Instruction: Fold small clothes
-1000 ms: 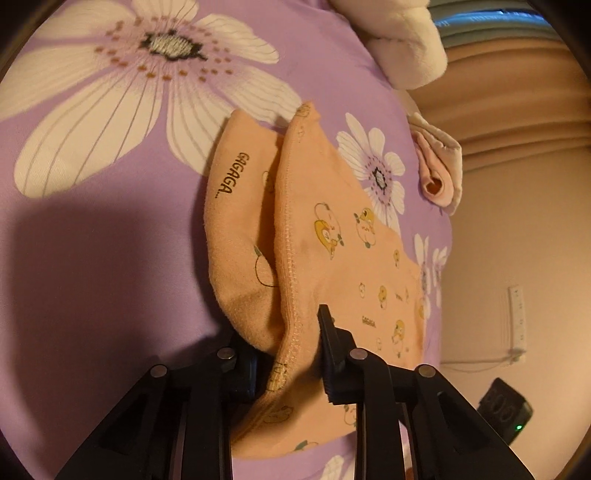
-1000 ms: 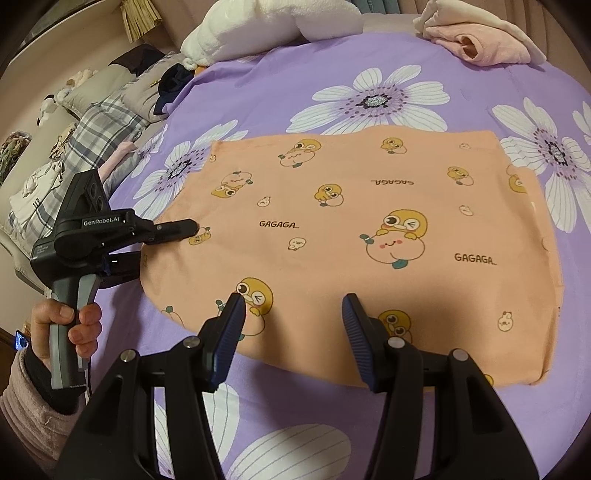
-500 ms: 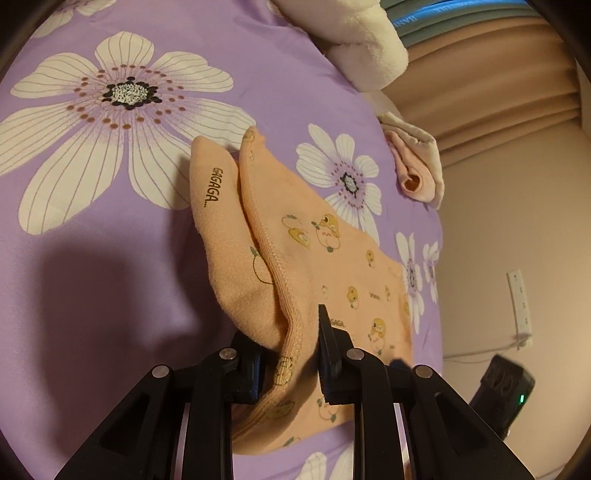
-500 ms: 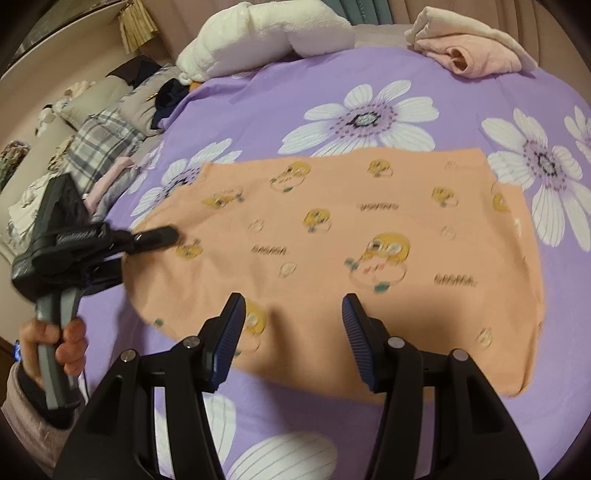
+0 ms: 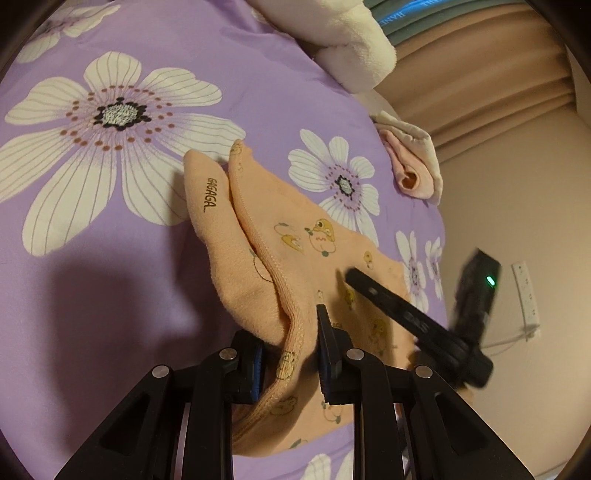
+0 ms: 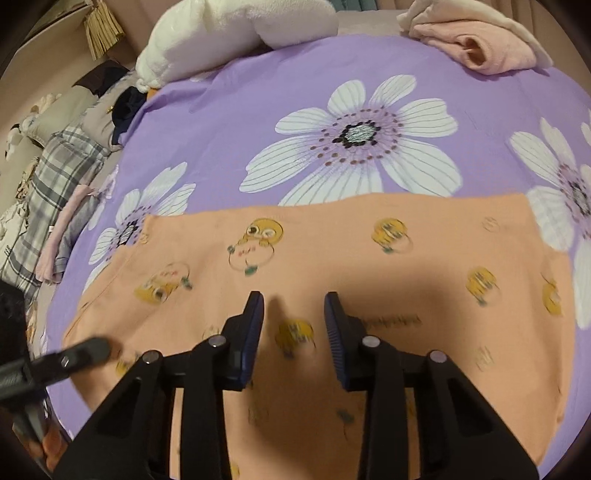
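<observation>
A small orange garment (image 6: 369, 266) printed with yellow cartoon chicks lies spread on the purple flowered bedsheet (image 6: 229, 122). My left gripper (image 5: 291, 332) is shut on a bunched hem at one corner of the garment (image 5: 258, 236) and holds it raised off the sheet. My right gripper (image 6: 294, 306) hovers over the middle of the cloth. Its jaws are closing, with only flat fabric below them and nothing pinched. One dark finger (image 5: 373, 291) of the right gripper reaches over the cloth in the left wrist view.
A white plush pillow (image 6: 229, 33) and a folded pink garment (image 6: 480, 48) lie at the far edge of the bed. Plaid and grey clothes (image 6: 55, 184) are piled off the left side. A wall socket (image 5: 526, 291) is beyond the bed.
My right gripper has slid across the garment toward the left gripper, and its jaws have narrowed. It now shows in the left wrist view. The left gripper keeps its hold on the hem.
</observation>
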